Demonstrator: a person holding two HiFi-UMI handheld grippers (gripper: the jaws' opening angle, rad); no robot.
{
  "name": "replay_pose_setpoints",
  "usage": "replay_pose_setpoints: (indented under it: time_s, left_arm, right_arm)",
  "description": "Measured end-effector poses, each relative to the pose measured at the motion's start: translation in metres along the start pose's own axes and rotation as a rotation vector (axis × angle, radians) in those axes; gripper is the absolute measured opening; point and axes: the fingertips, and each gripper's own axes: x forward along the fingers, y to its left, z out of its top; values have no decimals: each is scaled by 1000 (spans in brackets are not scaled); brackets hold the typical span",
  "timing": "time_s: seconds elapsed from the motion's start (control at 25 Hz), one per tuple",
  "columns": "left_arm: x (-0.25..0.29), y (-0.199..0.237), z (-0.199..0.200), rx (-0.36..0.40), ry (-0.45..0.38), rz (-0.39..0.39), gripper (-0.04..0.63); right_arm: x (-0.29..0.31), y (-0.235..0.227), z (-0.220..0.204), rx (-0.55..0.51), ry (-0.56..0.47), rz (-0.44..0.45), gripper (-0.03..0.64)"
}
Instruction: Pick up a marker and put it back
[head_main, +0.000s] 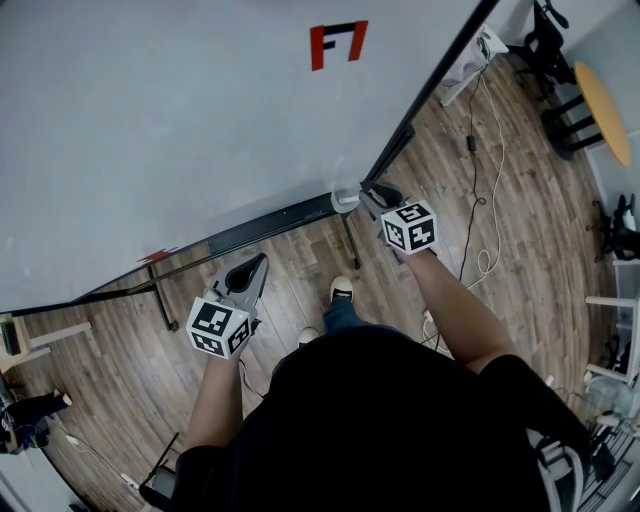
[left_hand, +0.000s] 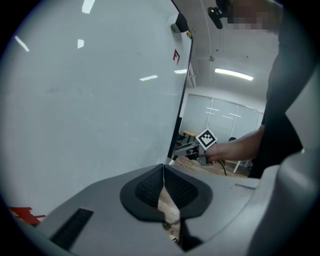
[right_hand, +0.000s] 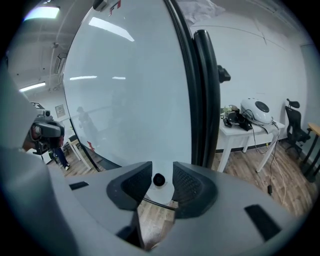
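Observation:
A white marker (head_main: 345, 197) with a black end (right_hand: 158, 179) sits at the right end of the whiteboard's black ledge (head_main: 270, 225). My right gripper (head_main: 368, 198) (right_hand: 160, 187) is at that end, open, one pad on each side of the marker, neither pressing it. My left gripper (head_main: 252, 272) (left_hand: 163, 175) hangs lower left of the ledge, below the whiteboard (head_main: 150, 120), shut with nothing in it. The left gripper view shows the right gripper (left_hand: 189, 150) from the side at the board's edge.
A red letter mark (head_main: 337, 43) is on the board, and a small red thing (head_main: 158, 256) lies on the ledge further left. Behind, a cable (head_main: 480, 180) trails over the wood floor, and a white desk (right_hand: 250, 131) and a round yellow table (head_main: 603, 110) stand there. A shoe (head_main: 341, 290) is below the ledge.

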Motion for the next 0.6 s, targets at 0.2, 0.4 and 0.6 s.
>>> replay_pose_setpoints:
  time_s: [0.2, 0.4, 0.6]
  left_arm:
    - [-9, -2, 2, 5, -10, -4, 14]
    - [-14, -4, 7, 20, -20, -14, 14]
    - [-18, -11, 14, 44, -30, -33, 14]
  right_arm:
    - [-22, -3, 21, -4, -53, -32, 135]
    - [-49, 6, 45, -19, -120, -37, 133]
    - [-78, 27, 63, -62, -168, -25, 127]
